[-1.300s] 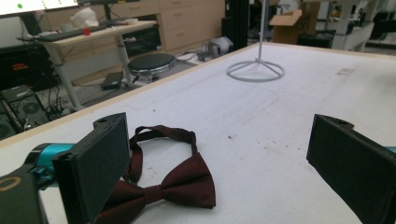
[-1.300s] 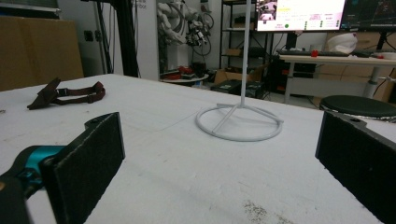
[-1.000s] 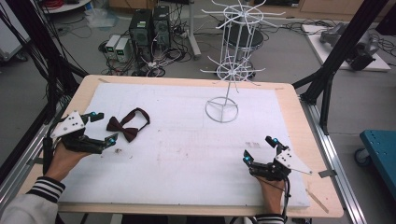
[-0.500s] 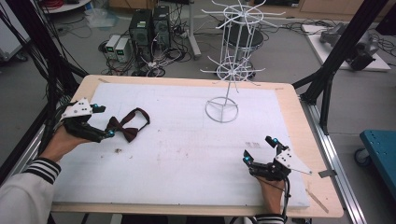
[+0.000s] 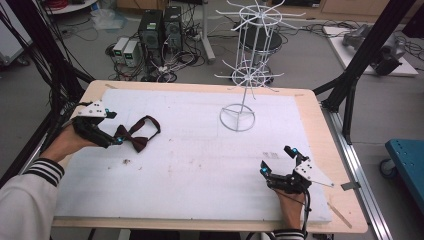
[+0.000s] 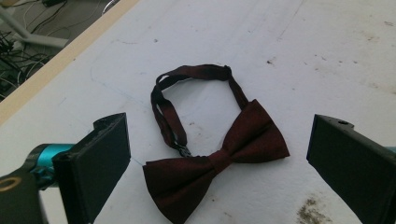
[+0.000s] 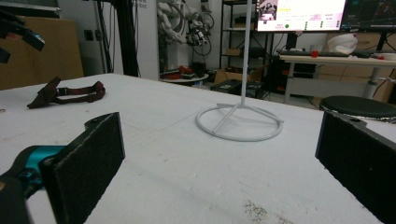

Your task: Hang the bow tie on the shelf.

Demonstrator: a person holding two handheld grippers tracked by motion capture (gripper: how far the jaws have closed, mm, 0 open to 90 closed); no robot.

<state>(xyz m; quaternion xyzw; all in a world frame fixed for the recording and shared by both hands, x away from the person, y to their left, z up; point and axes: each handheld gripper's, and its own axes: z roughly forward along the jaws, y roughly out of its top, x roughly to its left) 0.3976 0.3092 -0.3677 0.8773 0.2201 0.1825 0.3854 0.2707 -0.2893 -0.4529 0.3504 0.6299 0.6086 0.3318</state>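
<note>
The left gripper (image 6: pixel 219 163) hung with its jaws spread wide and nothing between them, one to each side of the dark red fabric bow tie (image 6: pixel 215 161) lying flat just ahead, probably lined up for a pinch at its knot. Its strap looped away beyond the bow. The right gripper (image 5: pixel 281 161), equally wide and empty, rested well apart near the padded white table top's (image 5: pixel 200 165) close edge, with bare surface ahead up to the white wire display stand (image 5: pixel 238 118), whose ring base seemed clear of everything.

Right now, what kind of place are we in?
Probably a robotics lab or data-collection workshop: desktop computer towers amid tangled cables on the floor, black metal rig struts around the white-topped table, and a wall-mounted monitor beyond cluttered shelving.
</note>
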